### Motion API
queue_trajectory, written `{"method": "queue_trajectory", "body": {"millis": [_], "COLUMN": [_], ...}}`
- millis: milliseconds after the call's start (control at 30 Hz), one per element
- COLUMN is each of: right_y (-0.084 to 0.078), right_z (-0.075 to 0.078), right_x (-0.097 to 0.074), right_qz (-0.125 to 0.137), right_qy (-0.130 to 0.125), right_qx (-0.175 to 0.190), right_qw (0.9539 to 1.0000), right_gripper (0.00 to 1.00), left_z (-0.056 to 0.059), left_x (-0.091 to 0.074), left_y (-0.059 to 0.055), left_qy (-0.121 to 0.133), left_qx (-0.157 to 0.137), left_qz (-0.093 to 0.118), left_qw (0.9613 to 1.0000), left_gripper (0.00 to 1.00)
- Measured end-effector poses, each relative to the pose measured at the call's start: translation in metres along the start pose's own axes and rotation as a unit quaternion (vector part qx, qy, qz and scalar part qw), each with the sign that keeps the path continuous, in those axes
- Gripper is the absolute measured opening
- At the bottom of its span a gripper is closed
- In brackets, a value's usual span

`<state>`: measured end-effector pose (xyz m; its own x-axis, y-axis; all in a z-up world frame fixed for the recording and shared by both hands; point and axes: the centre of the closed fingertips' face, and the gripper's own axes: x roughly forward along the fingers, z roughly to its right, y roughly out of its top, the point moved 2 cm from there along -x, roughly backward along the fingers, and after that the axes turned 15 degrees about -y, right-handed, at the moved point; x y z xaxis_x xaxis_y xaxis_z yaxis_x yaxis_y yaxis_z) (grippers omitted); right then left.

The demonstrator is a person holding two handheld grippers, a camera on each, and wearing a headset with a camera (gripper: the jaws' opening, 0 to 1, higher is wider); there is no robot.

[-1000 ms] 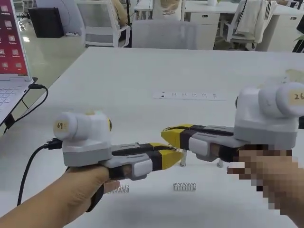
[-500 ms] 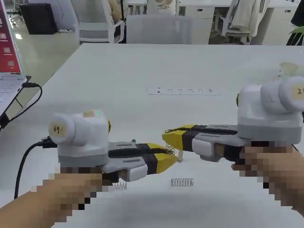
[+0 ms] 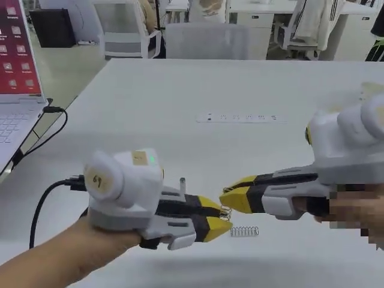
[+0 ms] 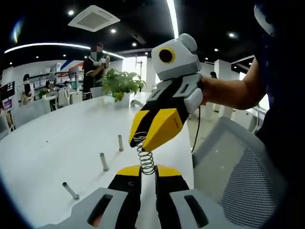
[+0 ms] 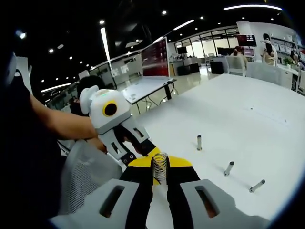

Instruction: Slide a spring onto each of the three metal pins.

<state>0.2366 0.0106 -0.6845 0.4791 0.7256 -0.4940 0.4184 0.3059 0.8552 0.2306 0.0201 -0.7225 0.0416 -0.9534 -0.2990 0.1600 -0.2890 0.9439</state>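
White and broad, the table [image 3: 180,96] runs back toward office chairs and desks, and an open laptop [image 3: 15,72] sits at its left edge. Over the near edge the left gripper [image 3: 221,217] and the right gripper [image 3: 228,198] meet tip to tip. Each is clenched on an end of the held spring [image 4: 145,160], which bridges the two pairs of jaws. This looks like a hand-over or a re-grip.

Three metal pins [image 4: 103,161] stand in a short row near that same edge, close behind the left gripper, and all three are bare. A second spring [image 3: 244,231] lies on its side at the near edge, just beside the gripper tips.

The springs look very light, thin-wired and soft, and probably bend or squirm under a hard squeeze. The steadier hold would be a gentle pinch across the coils close to one end. That leaves the other end open and in line with a pin.

None of these parts lies in a tray or box: pins and springs rest straight on the tabletop.
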Motion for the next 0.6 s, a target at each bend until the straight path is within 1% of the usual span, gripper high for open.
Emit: {"method": "queue_trajectory", "body": {"millis": [67,133,200,233,267,300,333,367,500,533,567,600], "right_y": [0.002,0.004,0.010,0.011,0.011,0.011,0.012,0.012,0.010,0.010,0.010,0.009], "right_z": [0.002,0.004,0.004,0.005,0.005,0.005,0.004,0.004,0.002,0.001,0.001,0.001], "right_x": [0.000,-0.002,-0.003,-0.003,-0.003,-0.003,-0.002,-0.002,0.000,0.000,0.000,-0.001], "right_qz": [0.006,0.014,0.025,0.027,0.027,0.027,0.032,0.030,0.029,0.029,0.028,0.026], "right_qy": [-0.005,-0.008,-0.002,-0.003,-0.004,-0.007,-0.007,-0.006,-0.002,-0.001,0.000,0.000], "right_qx": [0.009,0.019,0.041,0.042,0.041,0.033,0.030,0.032,0.034,0.034,0.033,0.029], "right_qw": [0.9999,0.9997,0.9988,0.9988,0.9988,0.9991,0.9990,0.9990,0.9990,0.9990,0.9991,0.9993], "right_gripper": [0.07,0.07,0.07,0.07,0.07,0.07,0.07,0.07,0.07,0.07,0.07,0.07], "left_z": [0.000,-0.002,-0.005,-0.005,-0.005,-0.005,-0.005,-0.006,-0.005,-0.004,-0.007,-0.006], "left_x": [0.002,0.003,0.004,0.004,0.004,0.002,0.002,0.001,0.000,0.000,-0.002,-0.002], "left_y": [0.002,0.004,0.007,0.008,0.009,0.010,0.011,0.011,0.008,0.007,0.006,0.006], "left_qy": [-0.003,-0.002,-0.001,-0.003,-0.003,-0.001,0.000,0.000,0.002,0.004,0.012,0.012], "left_qx": [-0.008,-0.008,-0.023,-0.029,-0.030,-0.021,-0.026,-0.031,-0.033,-0.023,-0.004,0.004], "left_qz": [0.016,0.025,0.040,0.048,0.050,0.053,0.057,0.061,0.058,0.052,0.044,0.038], "left_qw": [0.9998,0.9997,0.9989,0.9984,0.9983,0.9984,0.9980,0.9977,0.9977,0.9984,0.9990,0.9992], "left_gripper": [0.03,0.04,0.07,0.08,0.06,0.03,0.03,0.04,0.03,0.03,0.03,0.03]}}
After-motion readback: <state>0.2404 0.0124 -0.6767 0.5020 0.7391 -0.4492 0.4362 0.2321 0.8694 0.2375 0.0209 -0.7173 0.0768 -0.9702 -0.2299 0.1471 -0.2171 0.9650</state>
